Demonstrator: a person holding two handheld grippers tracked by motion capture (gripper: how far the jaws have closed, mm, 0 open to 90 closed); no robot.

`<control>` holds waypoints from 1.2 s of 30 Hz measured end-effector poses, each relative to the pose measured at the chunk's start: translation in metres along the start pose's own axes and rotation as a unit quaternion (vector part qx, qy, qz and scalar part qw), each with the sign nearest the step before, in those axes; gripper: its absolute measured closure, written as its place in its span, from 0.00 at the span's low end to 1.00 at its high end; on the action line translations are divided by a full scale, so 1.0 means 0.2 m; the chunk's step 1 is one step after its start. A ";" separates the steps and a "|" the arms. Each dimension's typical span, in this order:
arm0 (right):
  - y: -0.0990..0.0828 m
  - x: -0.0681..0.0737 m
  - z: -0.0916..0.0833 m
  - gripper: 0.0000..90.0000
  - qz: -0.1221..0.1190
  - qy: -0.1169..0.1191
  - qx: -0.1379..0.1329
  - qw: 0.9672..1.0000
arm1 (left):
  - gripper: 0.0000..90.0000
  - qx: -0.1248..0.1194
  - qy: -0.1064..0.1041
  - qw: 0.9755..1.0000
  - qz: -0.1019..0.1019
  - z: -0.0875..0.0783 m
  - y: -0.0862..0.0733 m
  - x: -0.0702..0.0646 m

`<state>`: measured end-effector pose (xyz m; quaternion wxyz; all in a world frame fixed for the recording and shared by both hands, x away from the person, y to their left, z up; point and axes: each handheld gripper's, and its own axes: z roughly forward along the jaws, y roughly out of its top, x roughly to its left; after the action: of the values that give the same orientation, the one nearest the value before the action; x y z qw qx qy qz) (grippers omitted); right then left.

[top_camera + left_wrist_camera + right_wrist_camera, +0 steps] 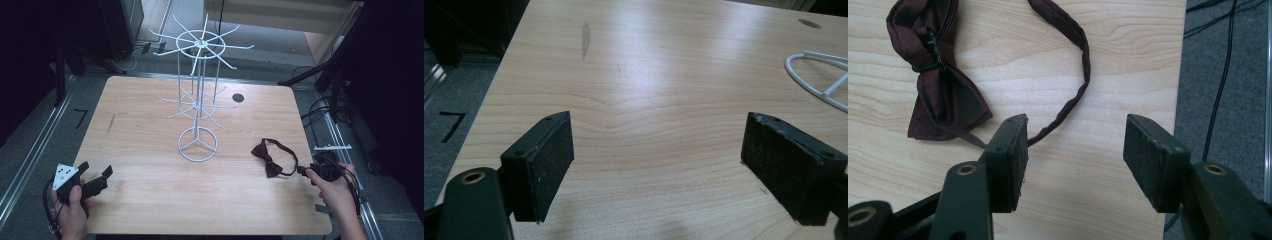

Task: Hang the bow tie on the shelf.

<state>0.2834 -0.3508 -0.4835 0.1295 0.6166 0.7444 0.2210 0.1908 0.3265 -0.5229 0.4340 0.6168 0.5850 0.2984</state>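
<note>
A dark maroon bow tie (265, 157) with a thin neck strap lies flat on the right part of the wooden table (150, 200). My right gripper (306, 171) sits at the table's right edge, just right of the tie, and is open. In the right gripper view the bow (938, 75) lies ahead to the left, and the strap (1083, 65) curves down to the left jaw's tip of the gripper (1075, 142). Nothing is between the jaws. My left gripper (96, 169) hovers open over bare wood near the front left corner, its jaws (659, 150) wide apart.
A tall white wire display rack (198, 75) with two tiers of hooked arms stands mid-table on a ring base (198, 145), whose edge shows in the left gripper view (819, 80). A round cable hole (238, 98) is at the back. Cables (320, 112) lie on the floor at right.
</note>
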 end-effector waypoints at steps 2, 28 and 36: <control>0.03 0.01 0.01 0.49 -0.005 -0.003 0.011 1.000 | 0.16 0.000 -0.001 1.000 -0.001 0.00 0.00 0.00; 0.31 0.00 0.20 0.50 0.008 -0.024 0.117 0.993 | 0.16 0.005 -0.003 1.000 -0.001 0.00 0.00 0.00; 0.32 0.01 0.29 0.68 0.008 -0.021 0.168 0.985 | 0.16 0.006 -0.004 1.000 -0.001 0.00 0.00 0.00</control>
<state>0.3645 -0.3312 -0.5019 0.0374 0.6399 0.7633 0.0807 0.1917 0.3269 -0.5230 0.4325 0.6205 0.5855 0.2918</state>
